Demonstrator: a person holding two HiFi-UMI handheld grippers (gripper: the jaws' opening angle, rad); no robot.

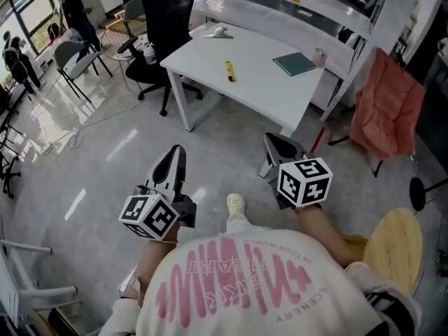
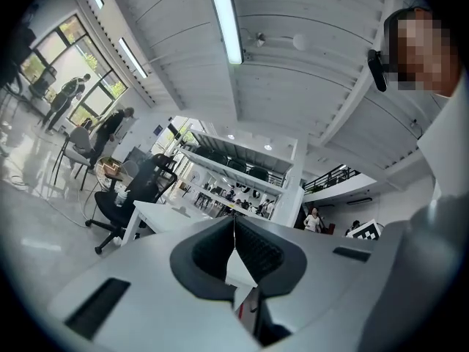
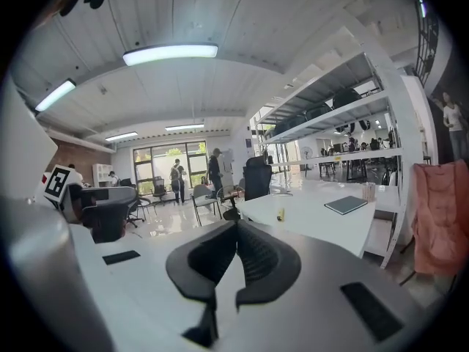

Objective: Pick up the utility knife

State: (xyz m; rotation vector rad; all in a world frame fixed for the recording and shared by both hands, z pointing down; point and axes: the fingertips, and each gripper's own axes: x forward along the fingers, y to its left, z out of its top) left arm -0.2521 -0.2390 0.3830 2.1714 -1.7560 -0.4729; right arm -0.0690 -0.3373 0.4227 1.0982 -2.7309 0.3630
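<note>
While left hand-held gripper (image 2: 234,229) and right hand-held gripper (image 3: 234,229) are closed, empty | utility knife (image 1: 229,71) long axis near-to-far

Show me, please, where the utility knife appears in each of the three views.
Head view: knife at upper centre, lying on the table.
Left gripper view: knife not visible; the table shows left of the jaws.
Right gripper view: knife right of centre, on the table.
Shared landmark: the white table.
</note>
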